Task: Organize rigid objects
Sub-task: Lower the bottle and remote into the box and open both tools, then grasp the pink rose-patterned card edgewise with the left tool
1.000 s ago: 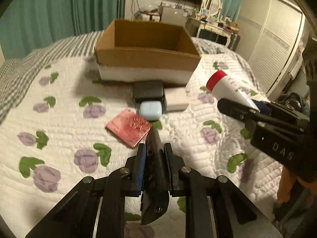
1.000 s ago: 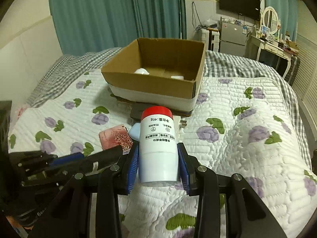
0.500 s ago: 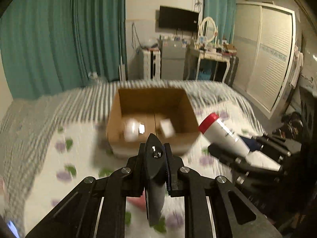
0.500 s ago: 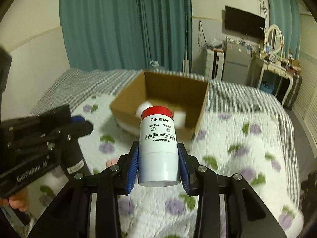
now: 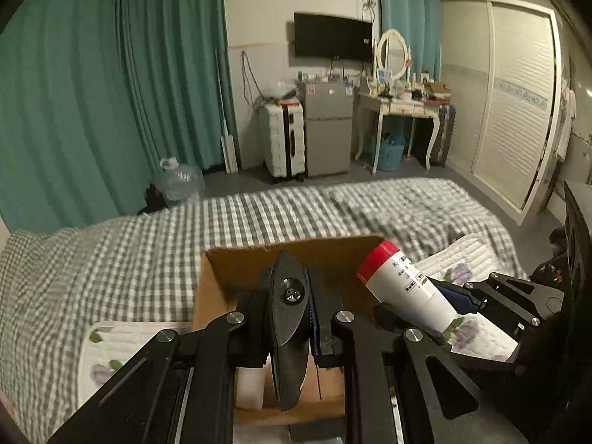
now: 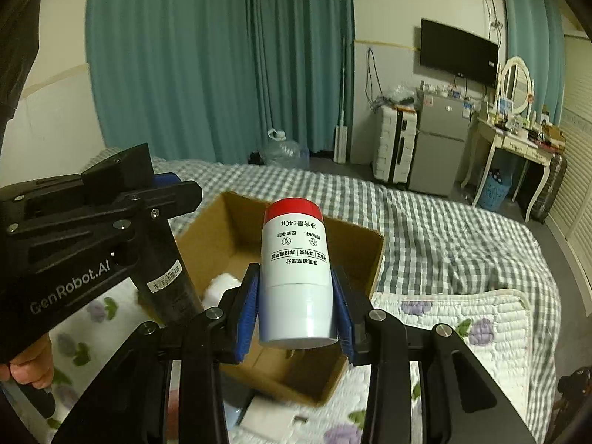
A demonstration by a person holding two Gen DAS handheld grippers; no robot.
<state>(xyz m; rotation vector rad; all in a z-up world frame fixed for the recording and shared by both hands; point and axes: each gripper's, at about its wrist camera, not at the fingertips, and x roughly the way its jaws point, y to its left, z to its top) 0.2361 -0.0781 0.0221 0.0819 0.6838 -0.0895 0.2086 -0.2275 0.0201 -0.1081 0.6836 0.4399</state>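
On my left wrist feed, the left gripper [image 5: 290,310] is clenched on a slim black folding tool [image 5: 288,329], its rounded end with a silver pivot screw pointing up between the 2 blue-lined fingers [image 5: 313,318]; I can't tell exactly what kind of tool it is. It hangs over the open cardboard box [image 5: 236,262], which sits on the bed across the edge where the white floral quilt [image 5: 122,340] meets the grey-and-white checked blanket [image 5: 111,259]. On the right wrist feed, my right gripper [image 6: 295,307] is clamped around a white cylindrical bottle [image 6: 295,277] with a red cap [image 6: 295,211], cap end pointing away from the camera and printed label upside down to me. The bottle is held above the near wall of the same box [image 6: 222,229], and inside the box I can see a white lump [image 6: 222,285] on the floor. The left gripper appears at the left of this view, with the person's fingers [image 6: 27,366] wrapped on its handle. From the left wrist the bottle [image 5: 403,288] shows tilted at the box's right corner. Behind the bed stand teal curtains [image 6: 207,59], a small grey fridge [image 6: 440,144], a white suitcase [image 6: 394,144] and a wall television [image 6: 458,53].
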